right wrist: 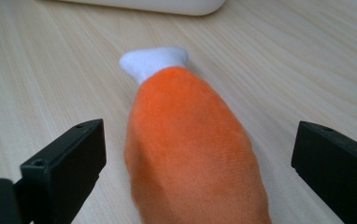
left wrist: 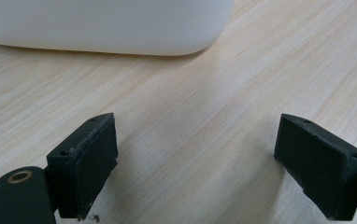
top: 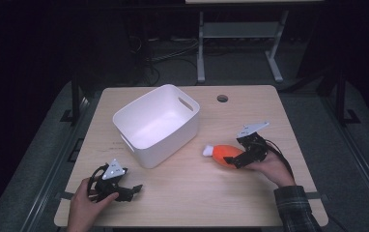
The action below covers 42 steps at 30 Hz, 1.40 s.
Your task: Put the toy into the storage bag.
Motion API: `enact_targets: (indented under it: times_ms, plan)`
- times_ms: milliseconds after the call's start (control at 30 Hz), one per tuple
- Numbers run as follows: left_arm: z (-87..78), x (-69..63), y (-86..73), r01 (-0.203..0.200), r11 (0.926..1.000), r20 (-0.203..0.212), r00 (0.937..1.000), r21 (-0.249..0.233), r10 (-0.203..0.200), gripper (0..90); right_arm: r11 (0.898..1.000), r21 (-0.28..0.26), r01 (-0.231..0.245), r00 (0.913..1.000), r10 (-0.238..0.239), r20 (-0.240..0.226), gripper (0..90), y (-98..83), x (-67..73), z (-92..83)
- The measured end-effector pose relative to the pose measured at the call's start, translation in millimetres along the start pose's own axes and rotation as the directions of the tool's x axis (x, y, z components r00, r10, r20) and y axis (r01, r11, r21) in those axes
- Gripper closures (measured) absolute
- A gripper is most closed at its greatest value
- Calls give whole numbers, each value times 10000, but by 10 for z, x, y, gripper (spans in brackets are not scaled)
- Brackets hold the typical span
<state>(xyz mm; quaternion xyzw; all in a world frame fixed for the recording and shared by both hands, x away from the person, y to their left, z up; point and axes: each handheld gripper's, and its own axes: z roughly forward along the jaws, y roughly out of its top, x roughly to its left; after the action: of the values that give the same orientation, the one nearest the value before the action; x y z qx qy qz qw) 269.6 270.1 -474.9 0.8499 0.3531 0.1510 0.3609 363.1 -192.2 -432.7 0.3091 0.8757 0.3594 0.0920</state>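
At centre right of the high view, the right hand-held gripper (top: 234,160) straddles a soft orange plush drumstick with a white tip (top: 223,154) on the pale wooden counter (top: 182,193), jaws spread wide and not yet closed. The rounded plush could squirm sideways if pinched off-centre. At lower left, the left hand-held gripper (top: 130,190) rests open and empty near the white plastic bin (top: 156,123).
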Motion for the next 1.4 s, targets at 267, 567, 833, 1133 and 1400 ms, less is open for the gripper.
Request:
enact_targets:
  times_ms: [267, 567, 833, 1133, 1400]
  plan:
    - [0, 0, 0, 1, 10000, 0, 10000, 0, -1, 125, 9997, 230, 89, 10000, -88, -38, 18, -64, -34, 114]
    - [0, 0, 0, 1, 10000, 0, 10000, -2, -1, 125, 9950, 930, 364, 9993, -355, -115, 17, -77, 6, 258]
    - [0, 0, 0, 1, 10000, -2, 10000, 0, -1, 124, 9910, 1305, 293, 9995, -277, -138, 17, -89, 37, 307]
    - [-1, 0, 0, -1, 10000, -1, 10000, 6, 1, 125, 9921, 1225, 284, 9996, -285, -11, 123, -80, 52, 284]
    - [-1, 0, 0, 0, 10000, -2, 10000, 8, 0, 124, 9927, 1191, 208, 9997, -193, -133, 158, -90, 51, 262]
